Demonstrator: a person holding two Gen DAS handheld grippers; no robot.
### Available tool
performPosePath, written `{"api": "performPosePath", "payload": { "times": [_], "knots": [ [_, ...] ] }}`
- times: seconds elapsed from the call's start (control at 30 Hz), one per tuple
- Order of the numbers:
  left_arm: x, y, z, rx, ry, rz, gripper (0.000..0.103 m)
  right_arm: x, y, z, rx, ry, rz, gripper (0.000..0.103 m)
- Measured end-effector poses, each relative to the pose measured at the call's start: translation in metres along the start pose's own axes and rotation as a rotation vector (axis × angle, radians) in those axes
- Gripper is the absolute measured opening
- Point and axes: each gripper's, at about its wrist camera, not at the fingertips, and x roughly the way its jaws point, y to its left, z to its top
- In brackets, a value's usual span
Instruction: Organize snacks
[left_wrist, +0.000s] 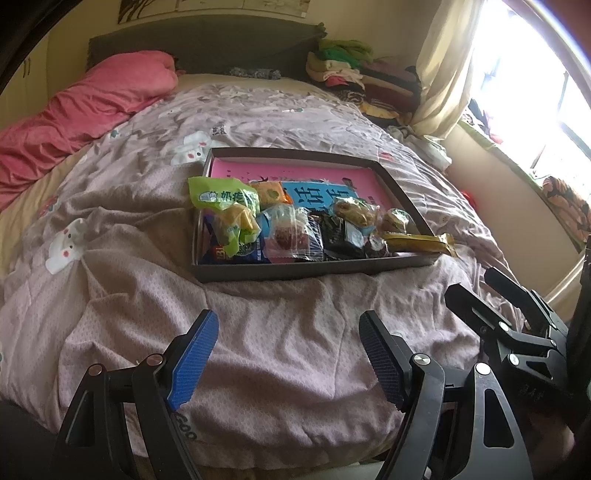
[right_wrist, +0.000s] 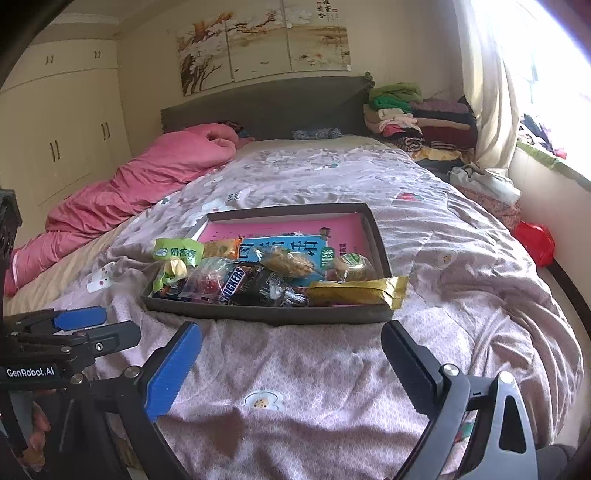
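Both claws hang spread and empty over the near edge of the mauve quilt, left gripper and right gripper, the snack tray just beyond them, and only the right view shows the wardrobe and painting.

Readable stuff: "SNICKERS" on the dark wrapper by the tray's near edge, "GenRobot.AI" on the left gripper.
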Motion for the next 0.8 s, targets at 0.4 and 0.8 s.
{"api": "performPosePath", "payload": {
  "times": [0.4, 0.8],
  "knots": [
    [0.0019, -0.0050, -0.0041, 0.006, 0.011, -0.005, 0.080, -0.0012, -0.0037, -0.0057, 0.017, 0.020, 0.006, 0.100],
    [0.0031, -0.0035, -0.0038, 0.003, 0.013, -0.007, 0.080, 0.0044, -0.0045, -0.0082, 0.023, 0.037, 0.012, 0.100]
  ]
}}
